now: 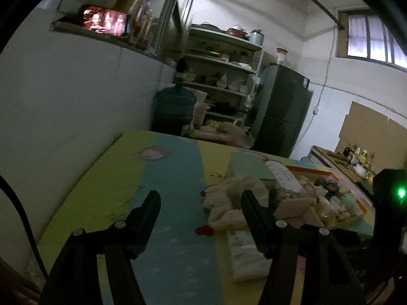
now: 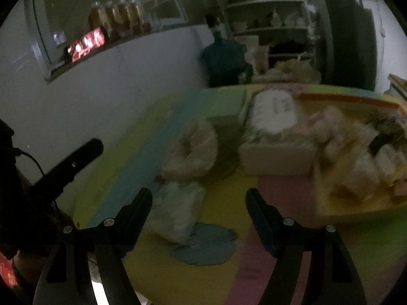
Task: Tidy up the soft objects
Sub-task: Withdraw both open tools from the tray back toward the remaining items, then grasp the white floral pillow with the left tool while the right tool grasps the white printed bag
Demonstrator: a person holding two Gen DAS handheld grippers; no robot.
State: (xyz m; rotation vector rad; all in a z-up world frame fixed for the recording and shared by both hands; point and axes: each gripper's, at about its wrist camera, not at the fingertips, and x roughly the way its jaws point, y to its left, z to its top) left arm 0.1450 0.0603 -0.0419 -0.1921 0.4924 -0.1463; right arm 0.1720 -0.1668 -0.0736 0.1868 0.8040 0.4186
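Supporting surface: a table covered by a pastel cartoon-print mat (image 2: 122,167) in yellow-green, blue, yellow and pink bands. Its left edge runs along the white wall. Lying directly on it: a cream plush bundle (image 2: 193,150) mid-surface; a pale crumpled plastic packet (image 2: 178,211) nearer the front edge; a white rectangular box (image 2: 277,157); a yellow, orange-rimmed tray (image 2: 351,208) of soft items at the right edge.

The table's (image 1: 175,203) left half, along the wall-side edge, lies bare and passable; toward its right edge soft white bundles (image 1: 229,198), a white box (image 2: 277,160) and a crowded tray (image 2: 356,203) block the way; a water jug (image 1: 173,109) stands beyond the far edge.
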